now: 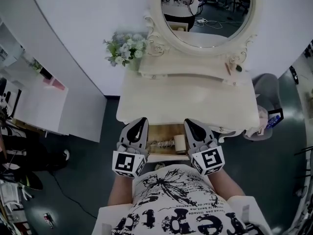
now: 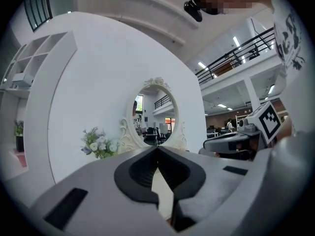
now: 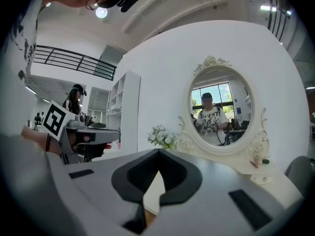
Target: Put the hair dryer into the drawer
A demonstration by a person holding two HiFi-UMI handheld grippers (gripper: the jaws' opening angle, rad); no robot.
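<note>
**Hair dryer lying in the open drawer, both grippers empty**

The hair dryer (image 1: pixel 179 142), pale with its coiled cord beside it, is lying inside the open drawer (image 1: pixel 159 131) under the front edge of the dressing table (image 1: pixel 186 99). The left gripper (image 1: pixel 141 121) and the right gripper (image 1: pixel 191 123) are hovering over the drawer's two sides, close to the person's chest, each with its jaws pressed together on nothing.

The placing step looks done. What seems left is shutting the drawer, which is calling for a closed gripper at the drawer front and a level push, minding the cord.

The cream table is standing against a curved white wall, carrying an oval mirror (image 1: pixel 210 13) and a bouquet (image 1: pixel 126 48), with dark flooring (image 1: pixel 93 155) around it.
</note>
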